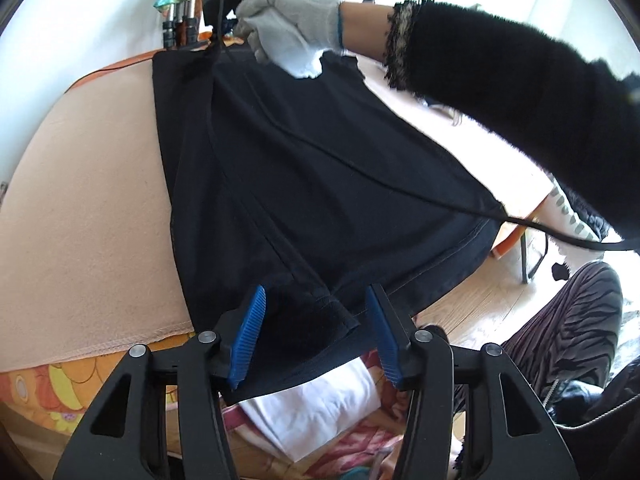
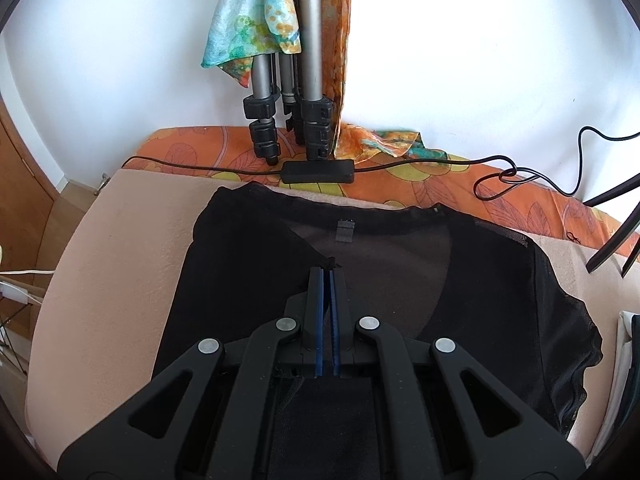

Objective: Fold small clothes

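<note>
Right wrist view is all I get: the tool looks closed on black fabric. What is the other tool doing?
Observer: The left tool is open, its blue pads either side of the black garment hem, not clamped.
Reviewer: Is that hem on the table?
Observer: No, that corner hangs past the peach cloth edge, over a white folded item.
Reviewer: Whose hand works the far side?
Observer: A grey-gloved hand in a black fuzzy sleeve, at the garment's far edge.
</note>
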The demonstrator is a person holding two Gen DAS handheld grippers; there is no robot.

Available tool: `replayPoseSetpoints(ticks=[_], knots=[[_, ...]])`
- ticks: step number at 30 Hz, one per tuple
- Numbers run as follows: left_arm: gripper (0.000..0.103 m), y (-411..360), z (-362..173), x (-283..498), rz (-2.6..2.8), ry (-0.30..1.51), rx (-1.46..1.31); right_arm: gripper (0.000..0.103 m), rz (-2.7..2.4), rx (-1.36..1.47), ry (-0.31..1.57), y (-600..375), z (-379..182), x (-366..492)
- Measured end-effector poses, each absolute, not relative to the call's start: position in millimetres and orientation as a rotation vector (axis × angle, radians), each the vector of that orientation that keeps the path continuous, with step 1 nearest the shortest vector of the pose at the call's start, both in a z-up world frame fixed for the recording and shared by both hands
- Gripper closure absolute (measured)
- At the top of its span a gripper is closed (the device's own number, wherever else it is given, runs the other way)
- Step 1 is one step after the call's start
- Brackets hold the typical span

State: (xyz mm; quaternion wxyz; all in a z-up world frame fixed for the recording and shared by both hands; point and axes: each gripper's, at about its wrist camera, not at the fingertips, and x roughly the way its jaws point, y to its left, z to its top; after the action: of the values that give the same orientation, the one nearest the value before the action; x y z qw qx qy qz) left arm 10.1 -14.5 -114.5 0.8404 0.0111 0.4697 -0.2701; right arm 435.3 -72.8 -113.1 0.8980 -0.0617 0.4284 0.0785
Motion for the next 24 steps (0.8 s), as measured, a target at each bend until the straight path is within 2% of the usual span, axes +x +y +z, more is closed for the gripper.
replayPoseSetpoints(ticks=[3,5,6,14,22,24], knots=[[0.053,-20.1,-122.3,8.0,-0.542,0.979,0.092,0.099,0.166,-0.124,0.883,-72.3,-110.5,435.1],[0.074,-16.6,-128.1,7.7,-0.536,0.982,0.097,0.099,0.17,-0.12,0.883,-73.2,-109.7,435.5],[0.1,-14.4,-128.7,8.3,-0.539,0.98,0.086,0.099,0.17,-0.122,0.884,-73.6,-109.8,435.9],[0.1,-11.4,-105.0,-6.9,-0.648,0.854,0.046,0.099,0.155,-0.126,0.872,-84.6,-103.3,434.3],[0.1,-23.3,-121.4,8.3,-0.686,0.946,0.019,0.099,0.119,-0.144,0.869,-97.8,-107.1,438.1],[0.093,-25.5,-123.0,10.0,-0.683,0.963,0.04,0.099,0.118,-0.144,0.877,-99.6,-111.6,439.3]])
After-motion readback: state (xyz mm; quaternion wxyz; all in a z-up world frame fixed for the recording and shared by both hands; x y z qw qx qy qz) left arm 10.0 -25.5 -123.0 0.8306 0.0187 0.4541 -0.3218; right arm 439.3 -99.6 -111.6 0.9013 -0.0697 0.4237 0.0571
